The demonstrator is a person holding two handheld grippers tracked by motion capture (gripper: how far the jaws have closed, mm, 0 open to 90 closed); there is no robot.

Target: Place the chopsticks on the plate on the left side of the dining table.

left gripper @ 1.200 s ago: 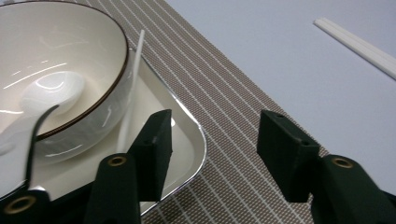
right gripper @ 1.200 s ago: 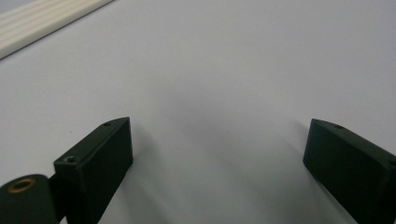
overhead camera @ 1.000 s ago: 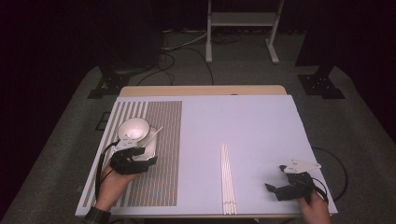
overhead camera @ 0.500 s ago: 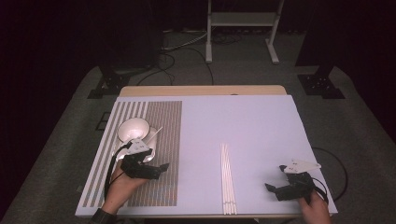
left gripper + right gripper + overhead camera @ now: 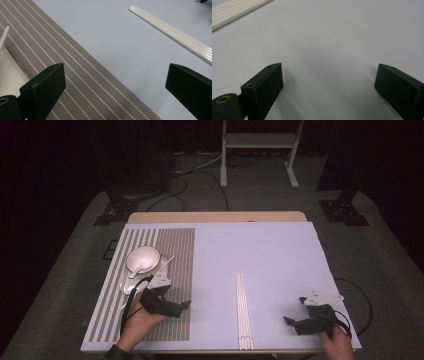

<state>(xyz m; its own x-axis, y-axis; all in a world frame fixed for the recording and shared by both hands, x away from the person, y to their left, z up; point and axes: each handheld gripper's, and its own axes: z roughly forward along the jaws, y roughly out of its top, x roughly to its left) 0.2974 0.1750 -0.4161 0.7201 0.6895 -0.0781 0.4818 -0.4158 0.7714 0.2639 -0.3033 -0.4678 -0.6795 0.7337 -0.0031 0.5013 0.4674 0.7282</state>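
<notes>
Both tongs are held wide open and empty, the left gripper [image 5: 181, 306] over the striped mat [image 5: 172, 270] just clear of the set-down bowl [image 5: 142, 259], the right gripper [image 5: 295, 322] idle beside the untouched white chopsticks [image 5: 243, 310], judged the remaining work.

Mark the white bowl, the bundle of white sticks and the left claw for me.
white bowl [image 5: 143, 258], high view, inner wall.
bundle of white sticks [image 5: 243, 310], high view, mid-length.
left claw [image 5: 183, 308], high view, between its open tips.
</notes>
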